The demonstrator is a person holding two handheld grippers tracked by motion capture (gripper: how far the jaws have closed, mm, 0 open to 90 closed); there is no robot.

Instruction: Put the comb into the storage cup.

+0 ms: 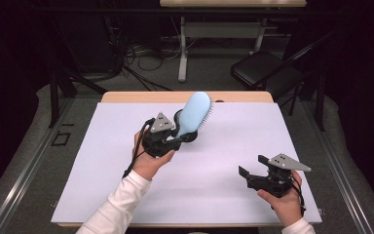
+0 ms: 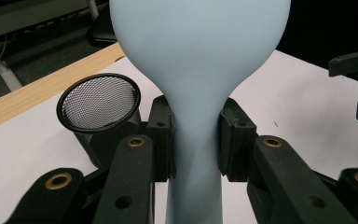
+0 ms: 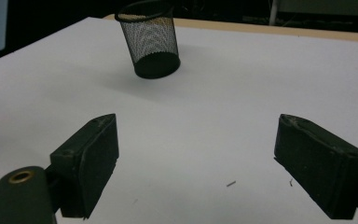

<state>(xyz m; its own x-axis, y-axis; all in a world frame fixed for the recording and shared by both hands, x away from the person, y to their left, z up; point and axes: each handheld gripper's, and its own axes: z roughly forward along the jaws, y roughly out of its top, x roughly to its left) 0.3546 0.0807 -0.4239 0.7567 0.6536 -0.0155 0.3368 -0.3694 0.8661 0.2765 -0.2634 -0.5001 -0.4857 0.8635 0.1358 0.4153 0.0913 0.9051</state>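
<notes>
A light blue hairbrush [image 1: 195, 113] is held above the white table [image 1: 224, 161] in the upper middle of the high view, with its head tilted toward the upper right and its bristles turned to the right. It is pinched at the narrow neck, where the handle widens into the head, by the left gripper [image 1: 175, 139]; in the left gripper view the two black pads are seen pressed against both sides of the brush [image 2: 198, 70]. The back of the brush looks smooth, matte and rounded, probably plastic, so it is judged to be light and stiff, but also a little slippery. The neck is judged a good place for holding, because the body becomes wider above it and the brush can hardly slide down through the pads. The bristles are thin and may bend, so they should not be pressed. A black mesh cup [image 3: 150, 39] stands upright on the table in the upper left of the right gripper view; in the left gripper view the cup [image 2: 100, 102] is seen just behind the left jaw. It is made of fine wire mesh with a solid rim, and it is judged light and easy to tip. The right gripper [image 1: 253, 168] is held low at the lower right of the high view, with its jaws spread wide and nothing between them.
</notes>
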